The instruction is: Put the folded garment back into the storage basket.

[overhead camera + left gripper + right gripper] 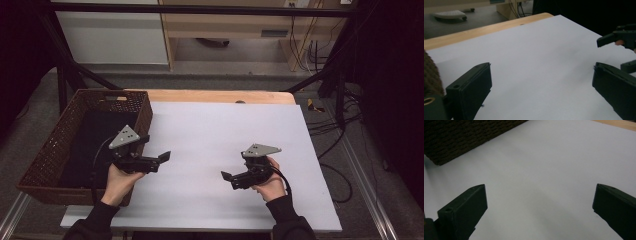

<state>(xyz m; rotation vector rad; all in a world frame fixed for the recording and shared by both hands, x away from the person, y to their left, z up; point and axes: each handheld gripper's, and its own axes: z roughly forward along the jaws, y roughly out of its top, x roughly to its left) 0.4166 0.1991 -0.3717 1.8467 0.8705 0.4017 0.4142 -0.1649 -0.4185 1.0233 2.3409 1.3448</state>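
While both tongs hover spread, nothing sits between their jaws.
Left gripper (162,157) is beside the basket (50,145); right gripper (227,178) faces it over the white sheet (225,130).

The basket's (85,145) dark inside is hiding any contents; at 6 o'clock the edge is cropping both sleeves (290,220).

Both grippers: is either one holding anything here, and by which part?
Nothing is held. The left gripper and the right gripper are both open over the white sheet, beside the basket.
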